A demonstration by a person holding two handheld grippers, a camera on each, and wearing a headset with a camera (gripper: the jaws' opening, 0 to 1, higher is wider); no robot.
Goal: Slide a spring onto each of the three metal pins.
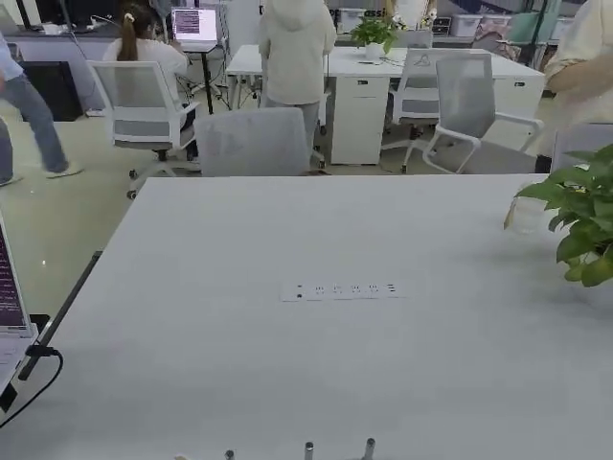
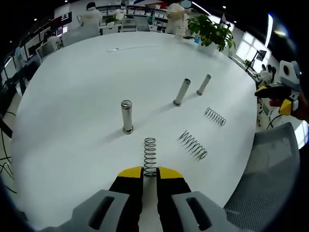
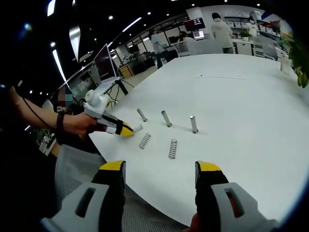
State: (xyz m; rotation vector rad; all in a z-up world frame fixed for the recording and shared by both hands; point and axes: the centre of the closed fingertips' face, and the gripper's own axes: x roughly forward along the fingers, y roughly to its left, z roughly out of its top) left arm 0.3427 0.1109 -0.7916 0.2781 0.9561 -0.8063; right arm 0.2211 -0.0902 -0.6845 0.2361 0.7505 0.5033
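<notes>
Three upright metal pins (image 2: 126,116), (image 2: 182,92), (image 2: 203,84) stand on the white table (image 2: 72,96), all bare. My left gripper (image 2: 150,170) is shut on the near end of a spring (image 2: 150,153) that lies just in front of the nearest pin. Two more springs (image 2: 193,144), (image 2: 215,116) lie loose to the right. From the other side, my right gripper (image 3: 161,169) hangs open over the table edge, with the pins (image 3: 166,118) and springs (image 3: 172,148) ahead of it. The pin tips (image 1: 308,448) poke up at the bottom of the head view.
A potted plant (image 1: 582,216) stands at the table's right side, and a socket strip (image 1: 343,289) is set into its middle. A laptop (image 1: 8,297) sits at the left edge. A grey chair back (image 2: 270,183) is close to the near edge. People and office chairs are beyond the table.
</notes>
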